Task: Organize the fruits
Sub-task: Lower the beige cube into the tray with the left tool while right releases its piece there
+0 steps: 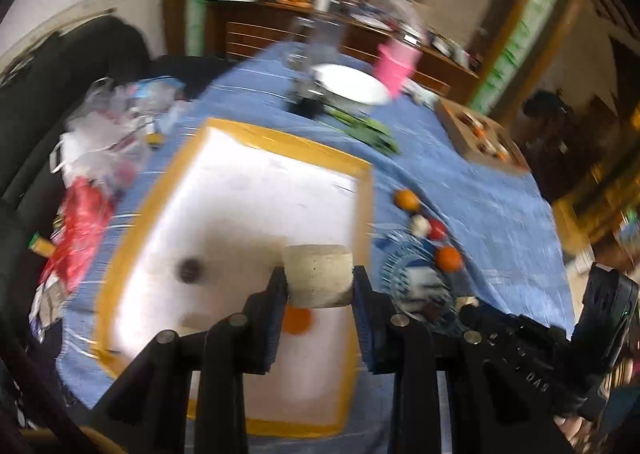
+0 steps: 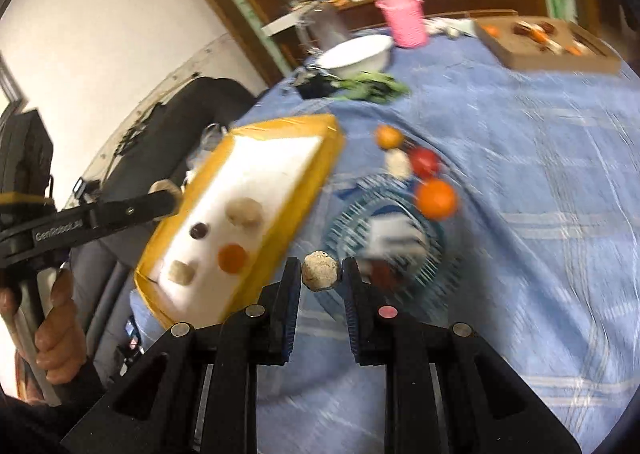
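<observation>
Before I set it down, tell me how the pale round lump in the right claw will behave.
The pale round lump sits pinched at its widest points in the right claw, so it seems firm, not squashy. Its rounded shape suggests it may roll on the blue tablecloth. The speckled, rough-looking surface probably grips rather than slips.

We see motion blur smearing both fisheye views; glare washes out the white tray, beyond which the dim room curves into dark corners.
</observation>
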Available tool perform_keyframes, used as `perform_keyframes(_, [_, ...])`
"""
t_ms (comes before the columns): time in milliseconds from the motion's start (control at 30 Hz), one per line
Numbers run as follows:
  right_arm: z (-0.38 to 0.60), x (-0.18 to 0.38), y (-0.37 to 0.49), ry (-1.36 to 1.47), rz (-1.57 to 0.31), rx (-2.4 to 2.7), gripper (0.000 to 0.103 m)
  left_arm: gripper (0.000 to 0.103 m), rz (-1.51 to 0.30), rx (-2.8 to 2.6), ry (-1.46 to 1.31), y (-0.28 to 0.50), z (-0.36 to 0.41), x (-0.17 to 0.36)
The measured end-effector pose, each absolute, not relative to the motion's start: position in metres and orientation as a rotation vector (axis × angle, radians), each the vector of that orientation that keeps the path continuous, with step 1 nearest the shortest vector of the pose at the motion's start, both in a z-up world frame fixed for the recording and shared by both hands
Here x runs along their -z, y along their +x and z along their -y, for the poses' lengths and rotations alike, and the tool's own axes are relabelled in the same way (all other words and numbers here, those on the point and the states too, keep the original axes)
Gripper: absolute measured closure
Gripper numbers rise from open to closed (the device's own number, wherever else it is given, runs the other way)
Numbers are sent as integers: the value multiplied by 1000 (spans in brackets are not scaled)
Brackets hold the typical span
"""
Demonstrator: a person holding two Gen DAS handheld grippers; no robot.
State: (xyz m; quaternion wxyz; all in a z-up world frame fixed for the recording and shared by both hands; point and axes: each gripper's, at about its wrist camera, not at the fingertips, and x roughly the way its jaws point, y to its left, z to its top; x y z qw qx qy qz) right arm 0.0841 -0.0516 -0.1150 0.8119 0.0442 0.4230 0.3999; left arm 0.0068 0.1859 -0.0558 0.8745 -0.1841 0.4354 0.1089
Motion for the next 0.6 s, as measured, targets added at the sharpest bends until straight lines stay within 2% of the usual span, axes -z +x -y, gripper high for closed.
perform_keyframes(233, [-25, 101, 113, 51, -926, -933, 84, 69, -869, -317, -420, 18, -247, 57])
perform_keyframes(600, [-131, 148, 160, -98, -1046, -893, 84, 69, -1027, -368, -411, 73, -285, 139])
